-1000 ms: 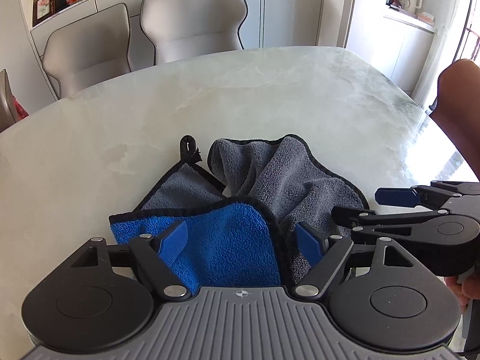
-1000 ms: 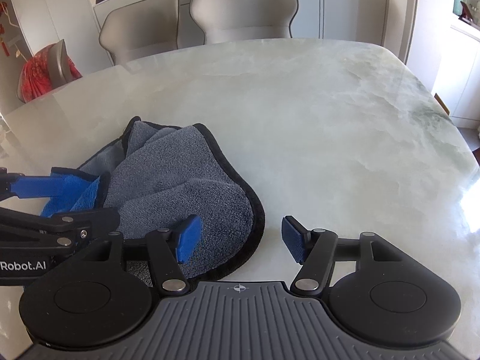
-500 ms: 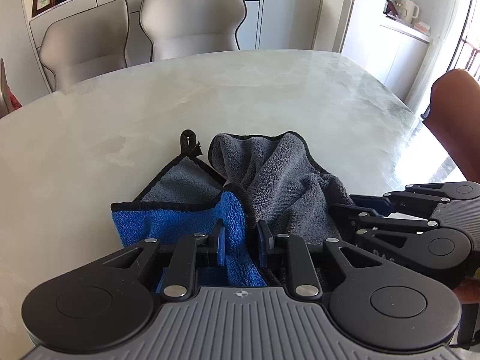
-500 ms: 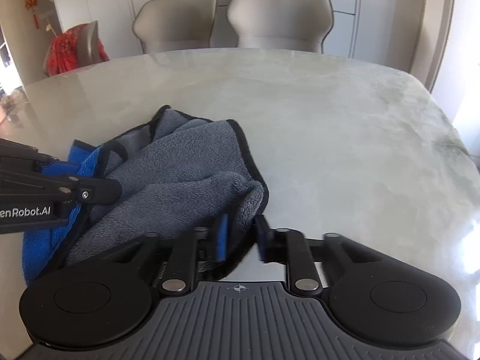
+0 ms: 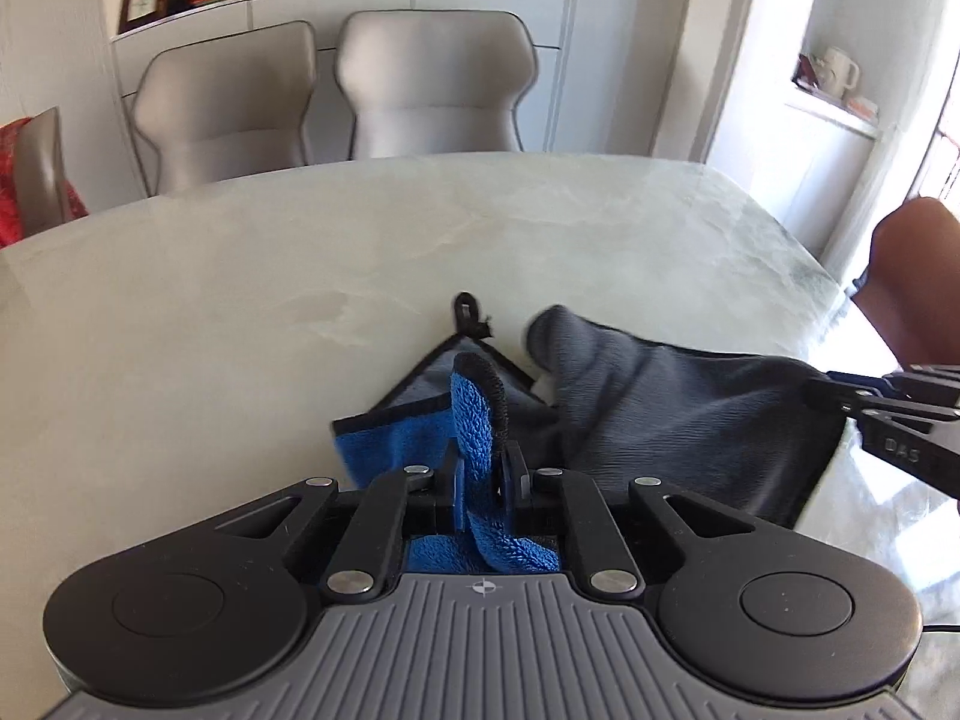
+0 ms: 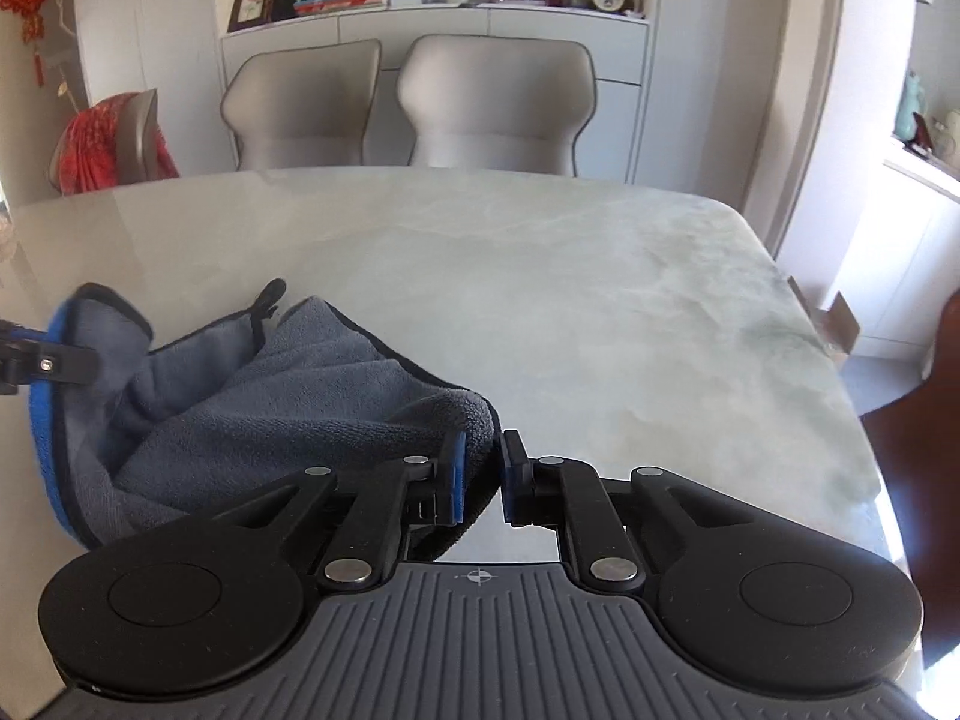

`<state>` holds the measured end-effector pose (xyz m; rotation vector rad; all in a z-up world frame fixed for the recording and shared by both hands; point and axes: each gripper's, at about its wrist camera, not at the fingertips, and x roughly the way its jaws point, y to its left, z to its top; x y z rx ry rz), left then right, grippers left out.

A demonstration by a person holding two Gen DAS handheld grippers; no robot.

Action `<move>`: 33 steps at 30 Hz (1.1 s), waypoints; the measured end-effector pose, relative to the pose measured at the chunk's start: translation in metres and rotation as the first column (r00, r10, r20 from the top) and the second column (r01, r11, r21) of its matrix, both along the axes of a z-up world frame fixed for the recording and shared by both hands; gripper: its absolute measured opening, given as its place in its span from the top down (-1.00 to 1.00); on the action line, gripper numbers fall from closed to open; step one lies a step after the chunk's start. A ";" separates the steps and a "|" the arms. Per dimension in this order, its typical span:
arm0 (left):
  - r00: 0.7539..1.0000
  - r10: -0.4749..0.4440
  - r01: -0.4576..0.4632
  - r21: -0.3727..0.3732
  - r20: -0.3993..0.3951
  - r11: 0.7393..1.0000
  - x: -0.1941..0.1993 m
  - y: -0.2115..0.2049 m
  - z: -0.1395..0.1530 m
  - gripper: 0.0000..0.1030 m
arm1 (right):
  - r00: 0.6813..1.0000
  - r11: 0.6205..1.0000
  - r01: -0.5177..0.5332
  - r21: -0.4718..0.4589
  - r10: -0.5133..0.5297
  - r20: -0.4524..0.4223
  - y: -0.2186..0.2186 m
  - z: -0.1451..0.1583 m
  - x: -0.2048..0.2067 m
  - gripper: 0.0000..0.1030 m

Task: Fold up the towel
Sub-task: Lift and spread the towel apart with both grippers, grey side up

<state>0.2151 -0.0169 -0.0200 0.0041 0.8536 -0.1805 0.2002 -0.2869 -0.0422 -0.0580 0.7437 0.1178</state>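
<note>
Marble table (image 5: 300, 276) | towel (image 5: 660, 420) underside hidden (right gripper (image 5: 840, 396) cropped)

Your towel (image 5: 660, 414) is blue on one face, grey on the other, with black edging and a black loop (image 5: 465, 307) at one corner. It hangs crumpled, two edges lifted, the loop corner lying on the table

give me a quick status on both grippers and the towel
Left gripper shut on towel's blue corner, jaws just closed further. Right gripper shut on grey edge. Towel bunched, partly lifted off marble table. Nothing in the way.
</note>
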 end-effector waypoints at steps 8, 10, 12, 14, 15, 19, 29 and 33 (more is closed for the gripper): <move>0.997 0.073 -0.074 -0.041 -0.037 0.996 -0.058 0.039 0.009 0.79 | 1.000 0.999 0.011 -0.032 -0.011 -0.024 -0.012 0.017 -0.057 0.77; 0.995 0.075 -0.079 -0.052 -0.062 0.996 -0.077 0.041 0.006 0.79 | 0.999 0.999 0.008 -0.042 -0.010 -0.046 -0.008 0.016 -0.072 0.77; 0.994 0.076 -0.079 -0.045 -0.083 0.996 -0.095 0.041 0.002 0.79 | 0.998 0.999 0.006 -0.052 -0.010 -0.064 -0.005 0.015 -0.085 0.77; 0.991 0.081 -0.087 -0.051 -0.106 0.995 -0.109 0.042 -0.003 0.79 | 0.996 0.998 0.007 -0.064 -0.013 -0.089 -0.002 0.013 -0.100 0.77; 0.989 0.087 -0.095 -0.060 -0.119 0.994 -0.116 0.044 -0.005 0.79 | 0.995 0.998 0.008 -0.067 -0.015 -0.101 -0.001 0.012 -0.108 0.77; 0.982 0.096 -0.107 -0.064 -0.164 0.992 -0.136 0.048 -0.016 0.75 | 0.988 0.997 0.011 -0.083 -0.023 -0.151 0.001 0.008 -0.133 0.77; 0.958 0.097 -0.109 -0.030 -0.269 0.994 -0.152 0.064 -0.039 0.53 | 0.977 0.992 0.064 -0.108 -0.084 -0.196 -0.017 -0.003 -0.160 0.68; 0.967 0.107 -0.114 -0.017 -0.229 0.993 -0.139 0.078 -0.017 0.23 | 0.989 0.999 0.038 -0.038 -0.043 -0.143 -0.019 0.010 -0.138 0.55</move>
